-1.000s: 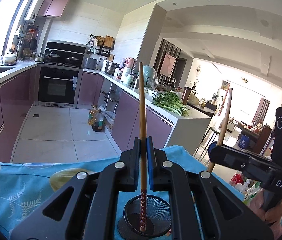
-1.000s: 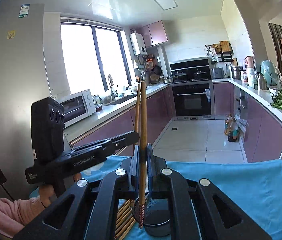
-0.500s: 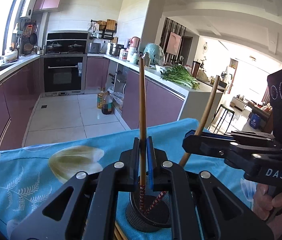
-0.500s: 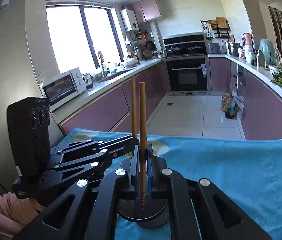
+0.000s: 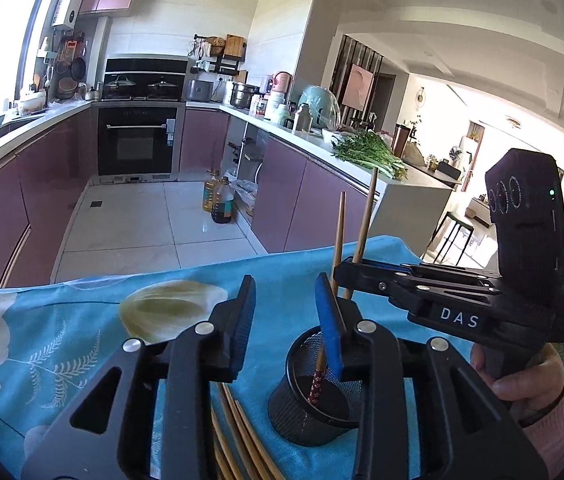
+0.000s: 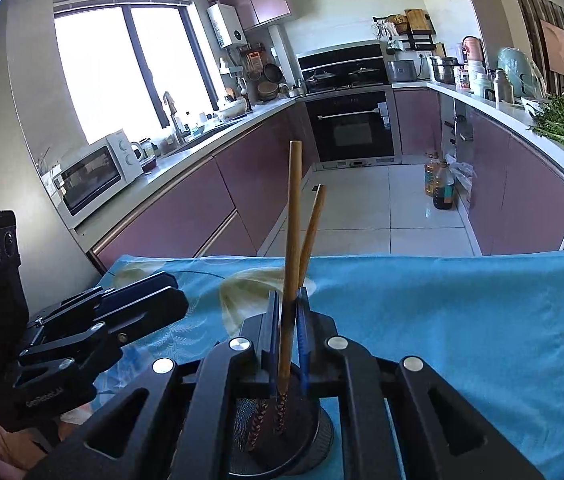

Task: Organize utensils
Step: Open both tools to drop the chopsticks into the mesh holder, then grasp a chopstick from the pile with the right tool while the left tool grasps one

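Right wrist: right gripper (image 6: 285, 312) clamps 1 near-upright chopstick (image 6: 292, 216); left gripper (image 5: 286, 320) jaws opening, empty.

Leafy greens (image 5: 370, 152) lie on the white counter (image 5: 414, 172), oil bottles (image 5: 218, 200) on the floor by purple cabinets (image 5: 294, 196)

"DAS" marks the right gripper (image 5: 356, 270) (white letters).

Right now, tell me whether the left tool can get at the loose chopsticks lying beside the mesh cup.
Probably yes. The left tool has its jaws opening with nothing between them, and the loose chopsticks lie uncovered on the cloth just below it, left of the mesh cup.
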`<state>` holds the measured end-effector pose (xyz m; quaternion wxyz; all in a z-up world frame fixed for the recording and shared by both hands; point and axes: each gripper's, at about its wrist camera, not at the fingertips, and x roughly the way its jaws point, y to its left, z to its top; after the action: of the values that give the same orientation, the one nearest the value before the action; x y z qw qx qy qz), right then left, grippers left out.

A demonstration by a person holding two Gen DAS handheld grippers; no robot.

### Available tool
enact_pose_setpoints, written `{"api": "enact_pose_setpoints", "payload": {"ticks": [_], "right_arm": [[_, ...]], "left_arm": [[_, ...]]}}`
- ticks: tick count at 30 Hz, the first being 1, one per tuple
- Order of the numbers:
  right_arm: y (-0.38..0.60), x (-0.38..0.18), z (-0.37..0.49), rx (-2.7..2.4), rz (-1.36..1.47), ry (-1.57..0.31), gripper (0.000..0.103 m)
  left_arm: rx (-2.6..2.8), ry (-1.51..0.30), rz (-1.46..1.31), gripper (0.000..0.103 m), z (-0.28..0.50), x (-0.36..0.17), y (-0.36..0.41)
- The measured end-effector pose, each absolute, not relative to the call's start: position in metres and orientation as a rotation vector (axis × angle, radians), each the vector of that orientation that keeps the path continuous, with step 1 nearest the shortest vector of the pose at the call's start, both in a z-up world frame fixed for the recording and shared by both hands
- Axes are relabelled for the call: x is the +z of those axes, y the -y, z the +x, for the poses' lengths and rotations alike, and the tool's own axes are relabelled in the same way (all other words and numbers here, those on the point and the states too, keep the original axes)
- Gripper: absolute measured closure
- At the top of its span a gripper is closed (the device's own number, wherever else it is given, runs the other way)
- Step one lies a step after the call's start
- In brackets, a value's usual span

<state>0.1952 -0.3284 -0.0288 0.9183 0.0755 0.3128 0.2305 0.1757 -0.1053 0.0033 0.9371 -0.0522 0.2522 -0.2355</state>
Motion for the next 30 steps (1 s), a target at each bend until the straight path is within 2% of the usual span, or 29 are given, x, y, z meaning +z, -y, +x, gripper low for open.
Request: {"api": "enact_pose_setpoints", "payload": {"ticks": [7, 9, 12, 14, 18, 21, 27, 30], "right_arm": [[0.324, -0.032, 0.206, 0.487, 0.18, -0.686, 0.093], [0.324, -0.034, 0.205, 0.472, 0.178, -0.688, 0.076], [0.324, -0.033, 0.197, 0.44, 0.144, -0.678, 0.061], [0.326, -0.032, 0.19, 0.425, 0.131, -0.671, 0.057], [0.332, -0.029, 0.176, 0.38, 0.103, -0.658, 0.043], [0.34, -0.028, 0.16, 0.333, 0.094, -0.636, 0.04], [0.345, -0.025, 0.11, 0.386, 0.113, -0.572, 0.04], [0.326, -0.038, 0.093, 0.484, 0.084, -0.621, 0.044]], "left_arm": [[-0.473, -0.513, -0.122, 0.065, 0.16, 0.003, 0.082], [-0.469, -0.519, -0.121, 0.064, 0.156, 0.001, 0.077], [-0.455, -0.541, -0.11, 0.061, 0.154, -0.003, 0.068], [-0.45, -0.557, -0.111, 0.059, 0.151, -0.008, 0.061], [-0.438, -0.598, -0.103, 0.056, 0.146, -0.021, 0.048], [-0.432, -0.641, -0.083, 0.053, 0.141, -0.035, 0.04], [-0.419, -0.754, -0.051, 0.053, 0.13, -0.071, 0.029], [-0.42, -0.802, -0.035, 0.053, 0.128, -0.087, 0.03]]}}
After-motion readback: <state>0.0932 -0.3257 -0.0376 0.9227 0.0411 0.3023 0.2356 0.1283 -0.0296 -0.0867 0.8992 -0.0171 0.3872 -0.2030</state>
